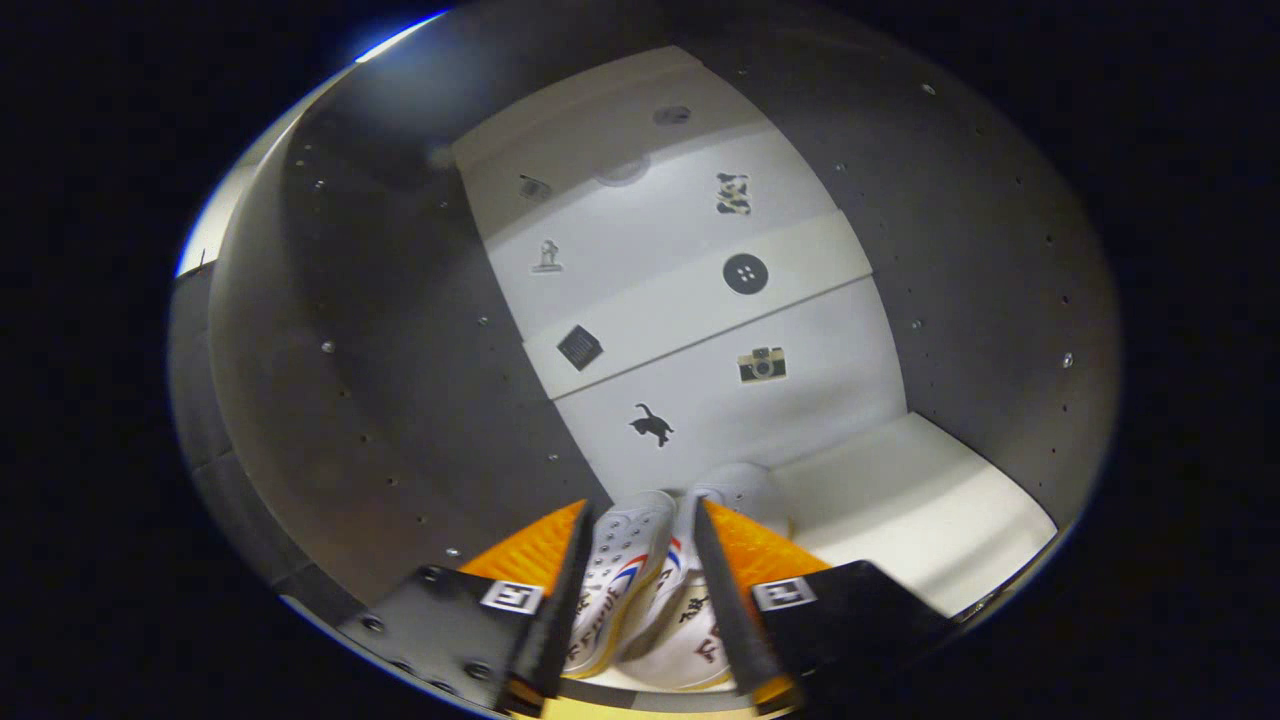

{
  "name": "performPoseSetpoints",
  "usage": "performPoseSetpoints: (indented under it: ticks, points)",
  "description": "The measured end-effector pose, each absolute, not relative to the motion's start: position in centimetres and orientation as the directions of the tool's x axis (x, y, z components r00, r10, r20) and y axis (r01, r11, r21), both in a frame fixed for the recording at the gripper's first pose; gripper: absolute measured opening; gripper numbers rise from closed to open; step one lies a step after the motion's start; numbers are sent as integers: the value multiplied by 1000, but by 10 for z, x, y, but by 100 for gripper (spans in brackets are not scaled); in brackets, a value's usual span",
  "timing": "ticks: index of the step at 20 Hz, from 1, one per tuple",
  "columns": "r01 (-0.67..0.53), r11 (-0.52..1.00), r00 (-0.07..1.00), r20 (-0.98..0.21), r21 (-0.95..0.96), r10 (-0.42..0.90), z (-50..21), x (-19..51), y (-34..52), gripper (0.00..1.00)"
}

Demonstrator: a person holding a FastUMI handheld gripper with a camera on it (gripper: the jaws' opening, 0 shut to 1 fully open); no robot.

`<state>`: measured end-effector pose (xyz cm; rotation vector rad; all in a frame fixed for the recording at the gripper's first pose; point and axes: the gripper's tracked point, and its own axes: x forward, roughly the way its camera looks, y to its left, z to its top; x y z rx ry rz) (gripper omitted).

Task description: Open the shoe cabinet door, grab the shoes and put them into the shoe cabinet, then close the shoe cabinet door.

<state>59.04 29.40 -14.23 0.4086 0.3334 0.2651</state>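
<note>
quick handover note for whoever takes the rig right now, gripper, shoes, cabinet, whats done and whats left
Gripper: fingers closed in on the pair of white shoes, which sits between them; it looks shut on the pair.
Shoes: inside the shoe cabinet, low against the white back panel with its small stickers, beside a white shelf.
Done: door open, shoes carried in.
Left: set the shoes down, let go, back out, close the door.

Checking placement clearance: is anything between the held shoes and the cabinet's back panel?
Nothing visible. The gripper is shut on the pair of white shoes, already inside the shoe cabinet; ahead lie only bare shelf floor and the stickered back panel.
</note>
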Motion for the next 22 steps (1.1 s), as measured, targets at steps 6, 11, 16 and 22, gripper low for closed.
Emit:
performPoseSetpoints:
  ticks: [6,11,16,22]
  points:
    - [-271,928,926,-195,255,324,-90,515,300,98]
    - [-339,930,928,-109,143,355,-37,436,305,97]
    - [-409,902,904,-71,138,421,-2,353,303,97]
    - [-422,899,900,-61,118,431,19,278,268,97]
